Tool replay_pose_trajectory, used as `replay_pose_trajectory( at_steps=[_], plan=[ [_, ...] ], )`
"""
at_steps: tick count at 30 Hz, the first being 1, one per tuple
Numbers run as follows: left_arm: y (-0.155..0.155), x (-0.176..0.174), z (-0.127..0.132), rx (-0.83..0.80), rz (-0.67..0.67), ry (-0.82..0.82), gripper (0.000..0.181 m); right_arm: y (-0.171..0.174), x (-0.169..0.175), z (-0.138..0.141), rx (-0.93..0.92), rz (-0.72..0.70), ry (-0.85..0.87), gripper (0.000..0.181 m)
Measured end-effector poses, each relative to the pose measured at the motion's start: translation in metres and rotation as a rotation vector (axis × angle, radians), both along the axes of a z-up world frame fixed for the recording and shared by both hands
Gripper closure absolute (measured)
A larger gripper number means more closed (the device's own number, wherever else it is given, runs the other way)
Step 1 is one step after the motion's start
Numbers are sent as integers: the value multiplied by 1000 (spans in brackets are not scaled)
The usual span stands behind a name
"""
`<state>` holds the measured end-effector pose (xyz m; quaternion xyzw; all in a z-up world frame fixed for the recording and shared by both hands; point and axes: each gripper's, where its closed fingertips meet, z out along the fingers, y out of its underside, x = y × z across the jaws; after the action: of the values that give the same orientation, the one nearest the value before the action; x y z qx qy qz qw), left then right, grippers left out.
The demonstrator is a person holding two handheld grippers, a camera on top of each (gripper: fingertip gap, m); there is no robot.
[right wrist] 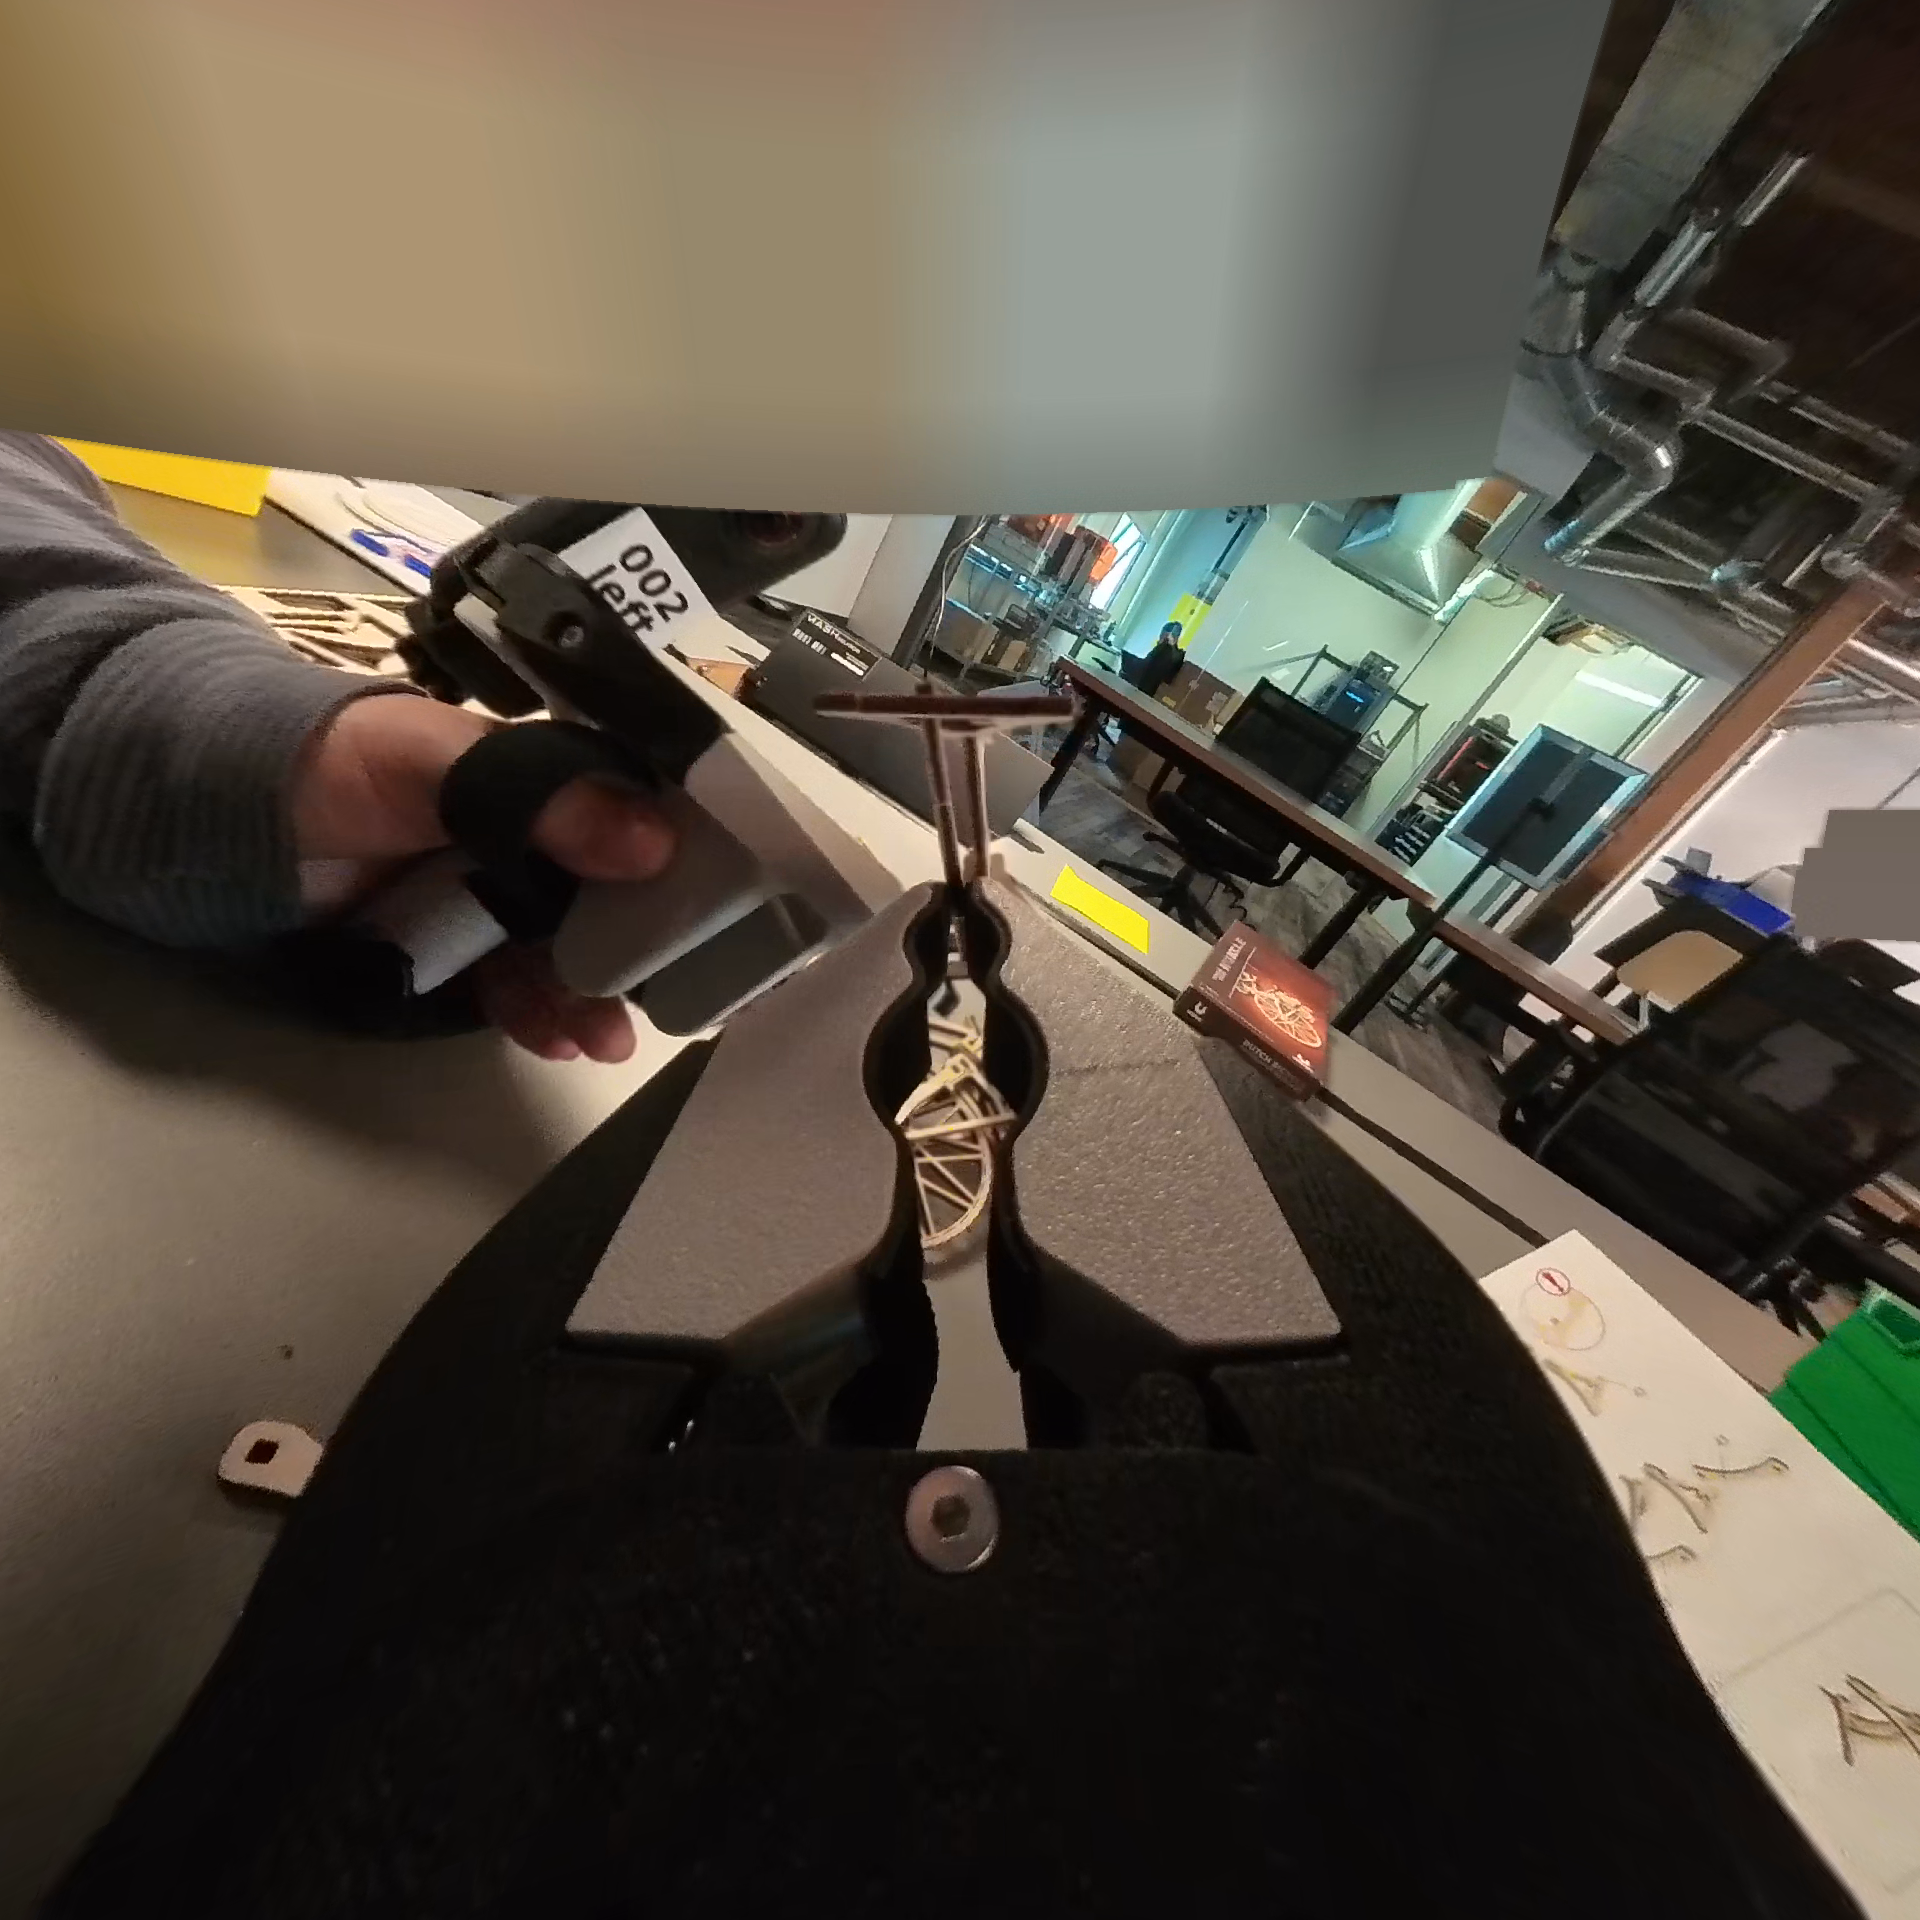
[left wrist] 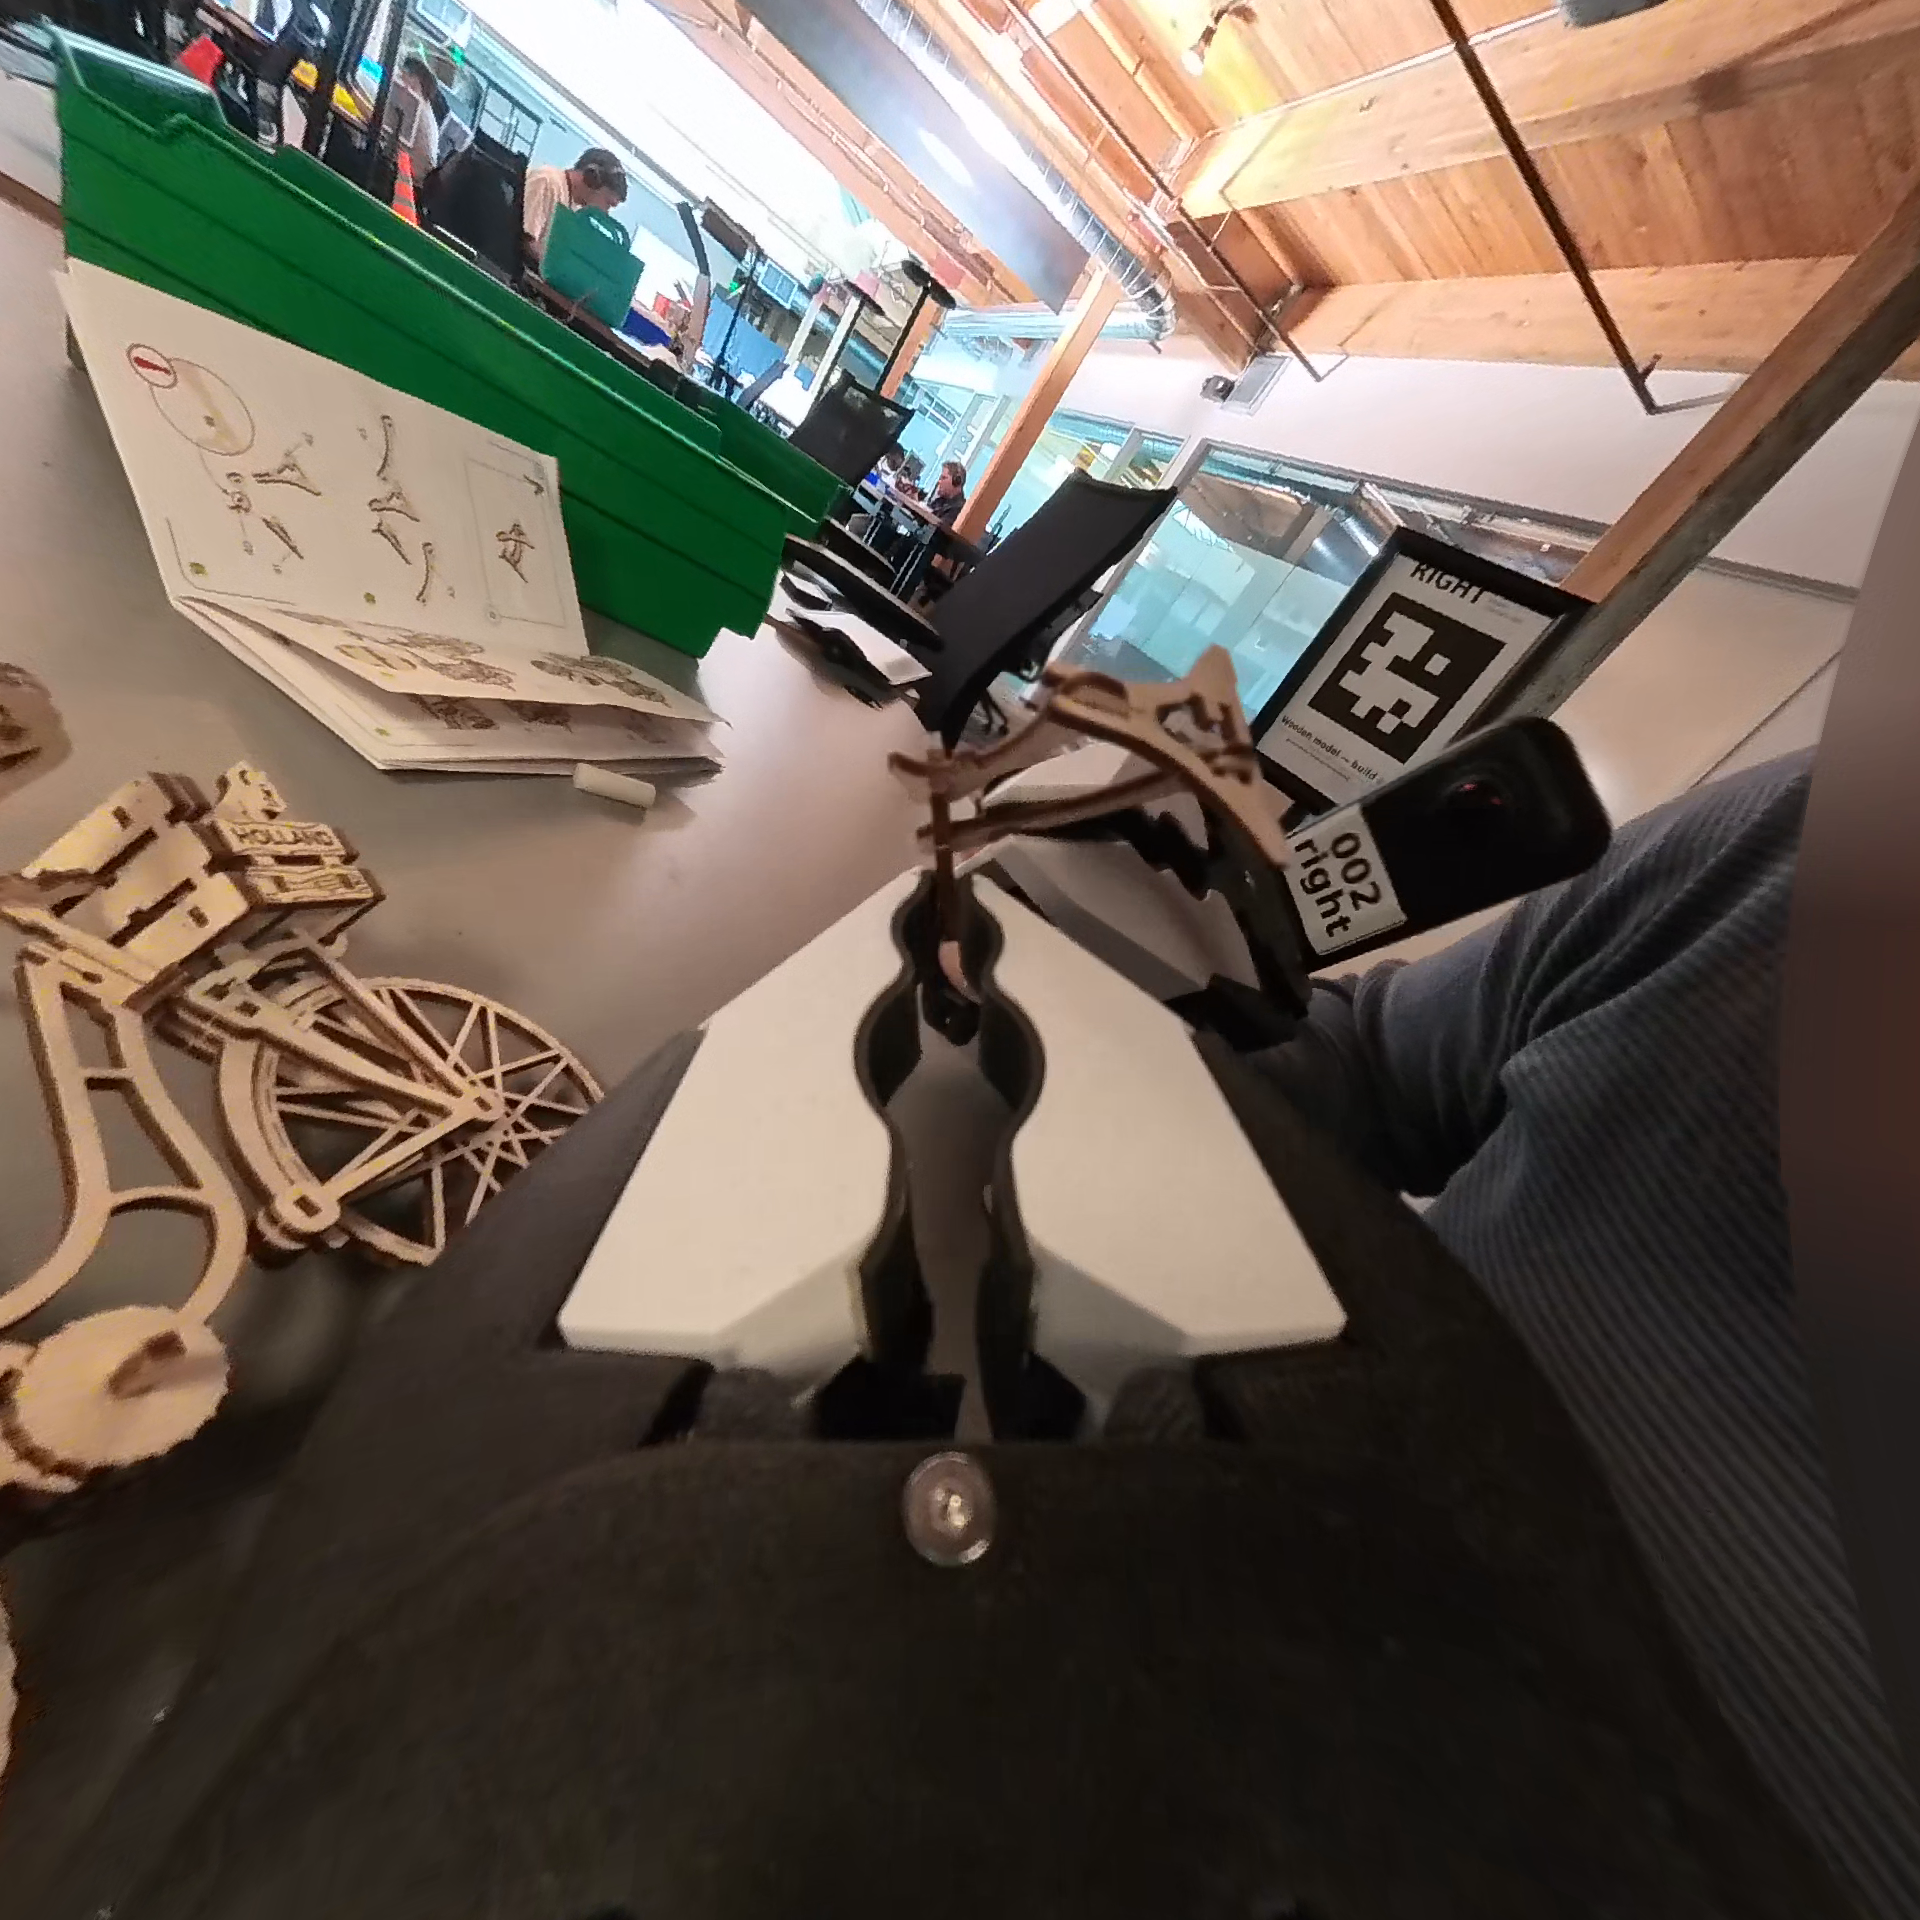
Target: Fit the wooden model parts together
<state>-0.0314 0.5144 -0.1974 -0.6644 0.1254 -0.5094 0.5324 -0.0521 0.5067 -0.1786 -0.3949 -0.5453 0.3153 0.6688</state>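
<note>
Left wrist view shows the left gripper (left wrist: pixel 951 935) with its jaws drawn nearly together on a thin wooden strut (left wrist: pixel 948 914), which rises from the fingertips into a small flat wooden sub-assembly (left wrist: pixel 1122 743) held in the air above the grey table (left wrist: pixel 623 894). Just beyond that sub-assembly sits the right gripper (left wrist: pixel 1236 894), seen from the side; it appears to meet the same piece. In the right wrist view, the right gripper (right wrist: pixel 961 904) is likewise almost closed, pinching the lower end of a slim T-shaped wooden part (right wrist: pixel 940 748) that stands upright from its tips, while the left gripper (right wrist: pixel 623 779) and the hand (right wrist: pixel 447 831) holding it lie to the left of that part. Whether the two pinched pieces are already joined cannot be told. Left of the held sub-assembly, the half-built wooden bicycle (left wrist: pixel 270 1039) lies on its side on the table, with the open instruction booklet (left wrist: pixel 384 582) behind it, propped against the green bins (left wrist: pixel 416 343). The step in hand looks like mating a small slotted piece to the sub-assembly before it goes onto the bicycle. Next comes lining tab to slot squarely and pressing gently, since thin plywood would snap under a twist.
</note>
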Motion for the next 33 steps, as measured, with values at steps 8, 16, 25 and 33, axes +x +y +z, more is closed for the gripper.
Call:
replay_pose_trajectory(
  at_steps=[8, 16, 25, 33],
  plan=[
    [1, -1, -3, -41, -15, -20, 179, 1, -1, -4, -86, 33, -13, 181],
    [4, -2, -10, -87, -8, 5, 181, 2, -5, -13, -272, 128, -54, 181],
    [-1, 3, -6, -61, -53, -5, 181, -4, 0, -7, -121, 119, -36, 180],
    [-8, 11, -7, 25, -74, 119, 180, -8, 10, -9, 182, 30, -94, 180]
  ],
)
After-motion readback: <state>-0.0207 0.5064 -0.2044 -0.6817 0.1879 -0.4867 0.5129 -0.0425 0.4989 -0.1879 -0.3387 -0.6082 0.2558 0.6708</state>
